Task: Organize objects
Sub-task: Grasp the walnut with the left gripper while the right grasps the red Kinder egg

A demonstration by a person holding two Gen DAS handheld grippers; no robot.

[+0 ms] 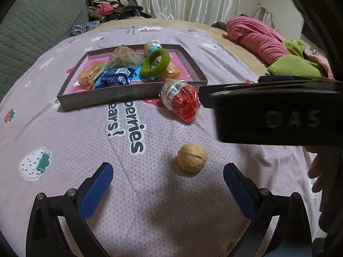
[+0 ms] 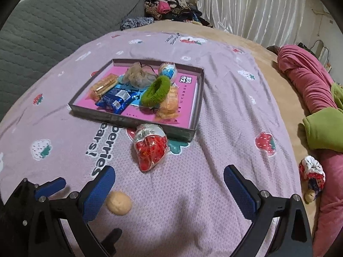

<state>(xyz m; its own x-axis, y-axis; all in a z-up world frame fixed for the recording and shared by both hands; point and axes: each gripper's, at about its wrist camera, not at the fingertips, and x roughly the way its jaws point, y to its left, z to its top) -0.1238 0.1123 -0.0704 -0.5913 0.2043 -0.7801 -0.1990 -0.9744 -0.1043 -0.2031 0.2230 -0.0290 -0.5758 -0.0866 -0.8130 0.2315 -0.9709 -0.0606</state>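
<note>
Both claws, left gripper [image 1: 168,184] and right gripper [image 2: 169,186], are held released; the walnut [image 1: 192,157] could be rolled away if nudged.

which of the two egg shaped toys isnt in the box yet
The red egg. It lies on the pink sheet just outside the box's near wall, while the blue egg sits inside at the far end, behind the green hair tie.
</note>
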